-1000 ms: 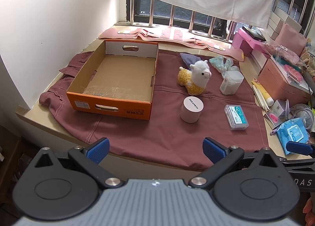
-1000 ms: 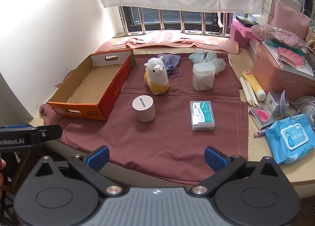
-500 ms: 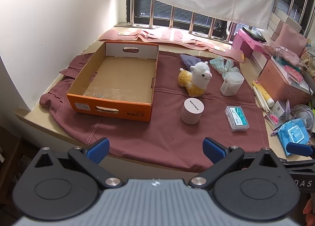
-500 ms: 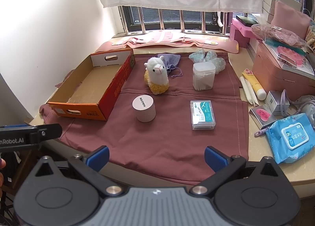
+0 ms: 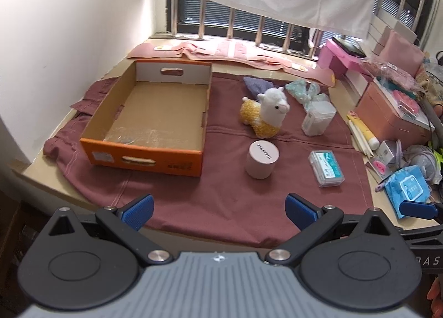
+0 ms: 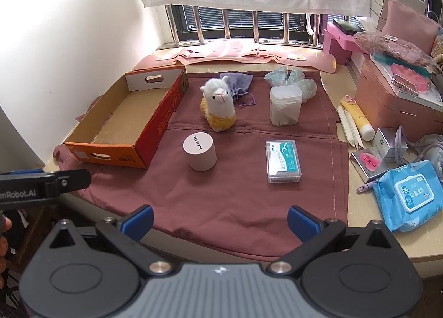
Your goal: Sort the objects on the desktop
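An empty orange cardboard box (image 5: 144, 153) (image 6: 109, 149) stands at the left on a maroon cloth (image 5: 221, 193) (image 6: 243, 201). On the cloth right of it are a plush alpaca (image 5: 264, 115) (image 6: 218, 107), a pale cylinder jar (image 5: 261, 160) (image 6: 200, 151), a clear tub of cotton swabs (image 5: 317, 118) (image 6: 285, 109), a flat floss-pick case (image 5: 326, 168) (image 6: 283, 160), a purple pouch (image 5: 254, 84) (image 6: 238, 84) and a teal wrapped bundle (image 5: 301, 92) (image 6: 290, 79). My left gripper (image 5: 220, 211) and right gripper (image 6: 220, 219) are open and empty at the table's near edge.
Clutter fills the right side: a blue wipes pack (image 6: 407, 193), pink boxes (image 6: 398, 104), a yellow tube (image 6: 357, 118), a small white box (image 6: 389, 145) and cables. A pink mat (image 6: 243, 53) lies below the barred window. A white wall is at the left.
Both grippers have drawn back very slightly from the table; the objects look a touch smaller. Nothing on the cloth has moved.
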